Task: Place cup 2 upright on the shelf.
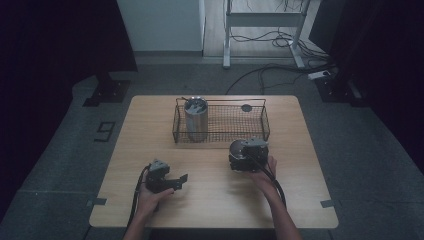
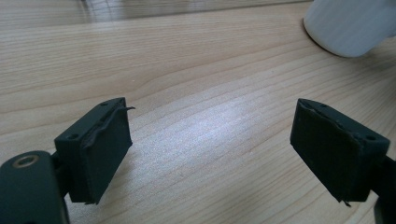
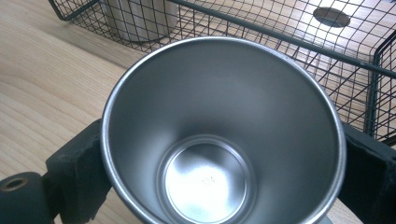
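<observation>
My right gripper (image 1: 246,156) is clamped on a steel cup (image 3: 219,135) just near of the wire basket (image 1: 220,137); one cup (image 1: 196,119) already stands inside at left. My left gripper (image 1: 170,181) waits, jaws apart.

Digit "9" marked on floor (image 1: 104,131) left of table.

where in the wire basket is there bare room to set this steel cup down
The wire basket is free across its middle and right, between the upright steel tumbler at its left end and the small dark disc near the far right corner. The left end is crowded. The right gripper holds the cup just outside the near wall.
</observation>
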Tool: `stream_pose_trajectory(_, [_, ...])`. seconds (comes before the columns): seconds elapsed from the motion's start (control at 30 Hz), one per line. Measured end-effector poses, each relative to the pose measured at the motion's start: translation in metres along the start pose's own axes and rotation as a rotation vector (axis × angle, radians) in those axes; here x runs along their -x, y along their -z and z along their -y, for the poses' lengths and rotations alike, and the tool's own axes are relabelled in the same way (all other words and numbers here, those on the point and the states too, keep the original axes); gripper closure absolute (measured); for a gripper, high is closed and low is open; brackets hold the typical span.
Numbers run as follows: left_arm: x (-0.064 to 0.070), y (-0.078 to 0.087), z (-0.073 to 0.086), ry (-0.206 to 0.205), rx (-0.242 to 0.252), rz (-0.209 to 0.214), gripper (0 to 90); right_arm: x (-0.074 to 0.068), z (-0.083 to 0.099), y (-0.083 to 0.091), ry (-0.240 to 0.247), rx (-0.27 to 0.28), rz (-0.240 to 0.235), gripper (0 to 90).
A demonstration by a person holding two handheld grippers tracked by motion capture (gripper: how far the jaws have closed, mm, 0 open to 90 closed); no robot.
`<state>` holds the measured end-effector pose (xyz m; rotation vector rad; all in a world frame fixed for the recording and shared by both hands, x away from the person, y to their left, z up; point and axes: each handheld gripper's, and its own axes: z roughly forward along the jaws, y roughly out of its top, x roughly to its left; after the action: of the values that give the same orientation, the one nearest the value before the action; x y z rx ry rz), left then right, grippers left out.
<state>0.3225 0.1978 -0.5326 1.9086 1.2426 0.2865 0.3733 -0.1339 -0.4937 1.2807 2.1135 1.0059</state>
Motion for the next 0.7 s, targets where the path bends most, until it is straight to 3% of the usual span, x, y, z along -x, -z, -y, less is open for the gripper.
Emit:
stream_pose_trajectory(0.1, [0.0000, -0.0013, 0.0006, -0.001, -0.006, -0.001, 12.3, -0.0015, 0.0010, -0.0011, 0.027, -0.018, 0.013, 5.4])
stream_pose_trajectory(0.13, [0.0006, -0.0019, 0.0009, -0.001, -0.010, -0.002, 12.3, -0.0046, 0.0023, -0.0035, 0.066, -0.042, 0.039, 4.9])
stream_pose_trajectory(0.2, [0.0008, -0.0018, 0.0009, -0.002, -0.009, -0.002, 12.3, -0.0058, 0.0024, -0.0039, 0.072, -0.044, 0.049, 5.0])
stream_pose_trajectory(0.37, [0.0004, -0.0013, 0.0007, -0.001, -0.008, -0.002, 12.3, -0.0054, 0.0019, -0.0032, 0.071, -0.048, 0.046, 5.4])
stream_pose_trajectory(0.7, [0.0004, -0.0014, 0.0009, -0.004, -0.009, -0.003, 12.3, 0.0006, 0.0008, -0.0013, 0.042, -0.036, -0.006, 6.9])
